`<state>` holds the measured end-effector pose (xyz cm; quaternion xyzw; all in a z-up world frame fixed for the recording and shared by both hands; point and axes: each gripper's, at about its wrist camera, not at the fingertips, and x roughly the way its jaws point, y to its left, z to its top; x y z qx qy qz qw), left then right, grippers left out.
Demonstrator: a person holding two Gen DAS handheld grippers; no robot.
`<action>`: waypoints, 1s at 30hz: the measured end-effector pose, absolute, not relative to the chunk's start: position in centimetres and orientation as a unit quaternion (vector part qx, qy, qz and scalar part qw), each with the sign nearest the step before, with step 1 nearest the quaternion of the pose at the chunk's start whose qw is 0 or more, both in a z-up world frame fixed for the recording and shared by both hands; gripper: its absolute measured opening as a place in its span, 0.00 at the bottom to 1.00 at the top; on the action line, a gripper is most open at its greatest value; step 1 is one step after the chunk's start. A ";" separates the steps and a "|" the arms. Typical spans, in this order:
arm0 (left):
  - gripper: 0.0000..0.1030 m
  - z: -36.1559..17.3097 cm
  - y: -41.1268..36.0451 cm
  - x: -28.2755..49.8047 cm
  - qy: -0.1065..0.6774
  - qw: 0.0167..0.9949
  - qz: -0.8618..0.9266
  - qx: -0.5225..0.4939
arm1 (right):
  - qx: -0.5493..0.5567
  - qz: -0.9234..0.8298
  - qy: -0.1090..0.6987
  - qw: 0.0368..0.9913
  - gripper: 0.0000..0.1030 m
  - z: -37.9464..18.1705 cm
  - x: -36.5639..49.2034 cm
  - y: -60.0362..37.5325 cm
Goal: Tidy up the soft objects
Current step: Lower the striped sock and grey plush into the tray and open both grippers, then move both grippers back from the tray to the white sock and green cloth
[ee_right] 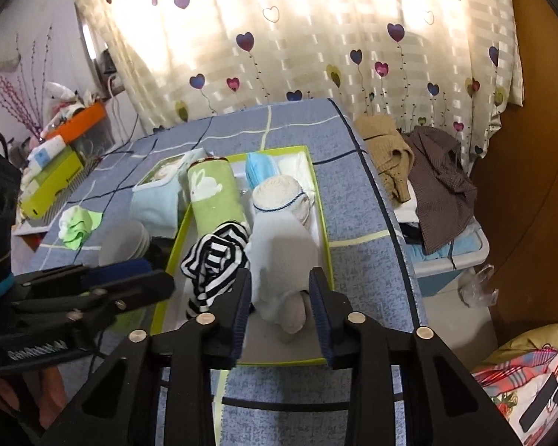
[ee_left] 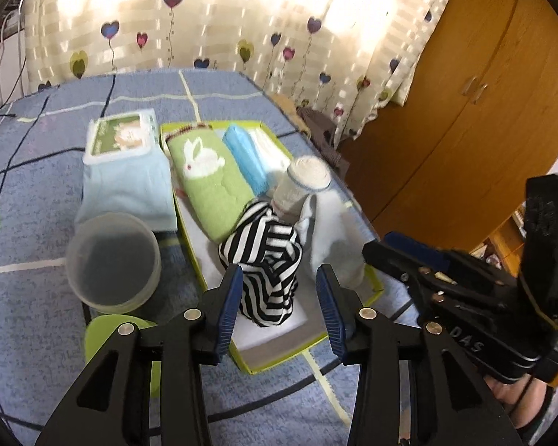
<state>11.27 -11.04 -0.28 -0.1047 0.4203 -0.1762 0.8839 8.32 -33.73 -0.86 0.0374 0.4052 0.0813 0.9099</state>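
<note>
"DAS" on the right claw (ee_left: 375,252) body.

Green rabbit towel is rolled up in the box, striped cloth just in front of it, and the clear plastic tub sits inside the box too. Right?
Not quite. The clear plastic tub sits outside the box, on the blue bedspread beside its left wall, as the left wrist view shows. The rest holds: the green rabbit towel lies rolled in the box, with the striped cloth just in front of it.

We're riding both wrist cameras, each peering steeply down past its own fingers, close in. Our left view faces the green-edged box (ee_left: 372,293) from its near left; our right view from its near right. Both share that box, the blue bedcover (ee_right: 357,223) and the heart curtain (ee_left: 279,18).
</note>
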 end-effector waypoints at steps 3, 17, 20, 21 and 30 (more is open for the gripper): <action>0.41 0.5 -10.6 10.6 0.406 0.889 -0.182 -0.107 | 0.039 0.089 0.398 0.912 0.29 -0.2 7.8 -33.3; 0.41 2.1 -7.9 7.7 0.387 0.899 -0.171 -0.114 | 0.015 0.095 0.382 0.919 0.41 2.3 5.2 -30.1; 0.41 2.2 -7.2 7.2 0.383 0.901 -0.167 -0.114 | 0.007 0.100 0.380 0.919 0.44 2.7 4.8 -29.2; 0.41 2.3 -7.0 7.0 0.382 0.902 -0.164 -0.114 | 0.004 0.099 0.380 0.920 0.46 2.8 4.7 -28.9; 0.41 2.7 -5.6 6.2 0.371 0.909 -0.149 -0.115 | -0.011 0.112 0.382 0.917 0.46 3.1 4.5 -26.8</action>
